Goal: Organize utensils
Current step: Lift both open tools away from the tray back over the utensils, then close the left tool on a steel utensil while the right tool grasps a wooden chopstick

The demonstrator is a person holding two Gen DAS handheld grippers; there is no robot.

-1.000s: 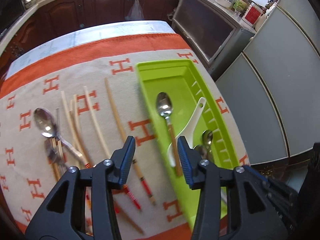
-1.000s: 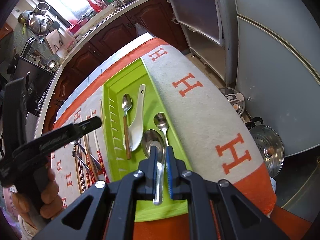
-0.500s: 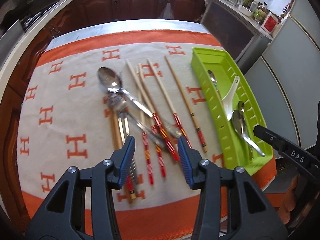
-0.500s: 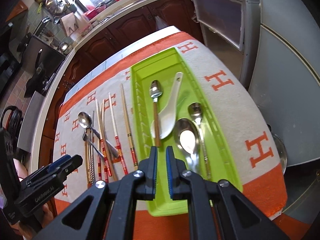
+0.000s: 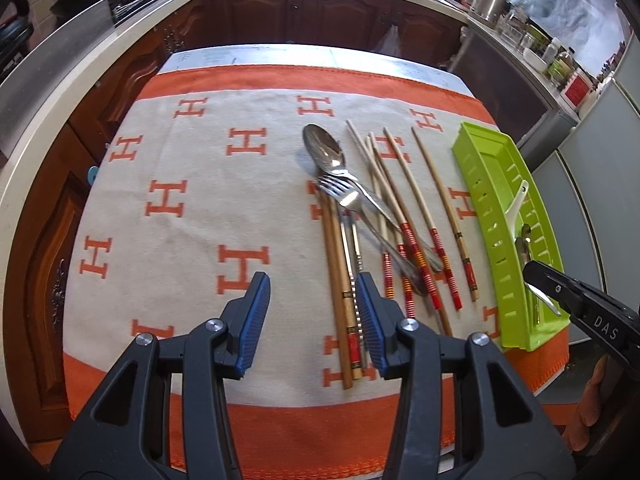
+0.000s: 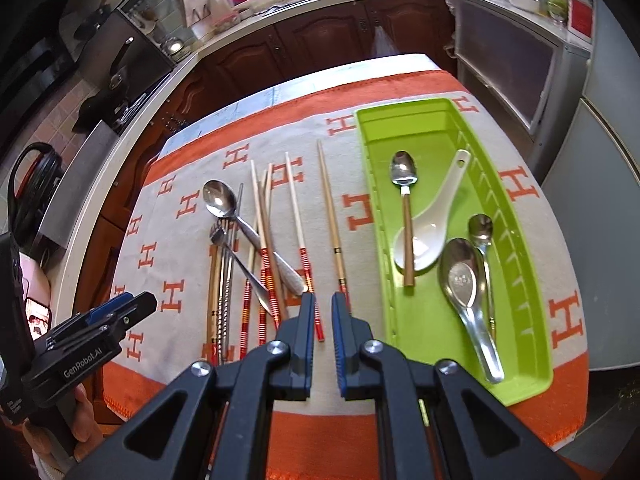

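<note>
A lime green tray [image 6: 532,296] [image 5: 476,152] lies on the right of the table. It holds a white ceramic spoon [image 6: 428,224], a wood-handled spoon [image 6: 405,176], a large steel spoon [image 6: 460,276] and a small steel spoon [image 6: 482,228]. Left of the tray a steel spoon [image 5: 325,151] [image 6: 219,199], a fork [image 5: 340,194] [image 6: 219,236] and several chopsticks [image 5: 412,236] [image 6: 296,208] lie on the cloth. My left gripper [image 5: 312,312] is open above the chopstick handles. My right gripper [image 6: 323,320] is almost shut and empty, above the cloth left of the tray.
An orange and cream cloth with H marks [image 5: 200,200] covers the table. Dark wood cabinets [image 5: 304,12] and a counter stand behind it. Grey appliances [image 6: 600,160] stand right of the table.
The right gripper has let go of the large steel spoon in the tray and pulled back to the left. The left gripper has swung left from the tray over the loose utensils.
</note>
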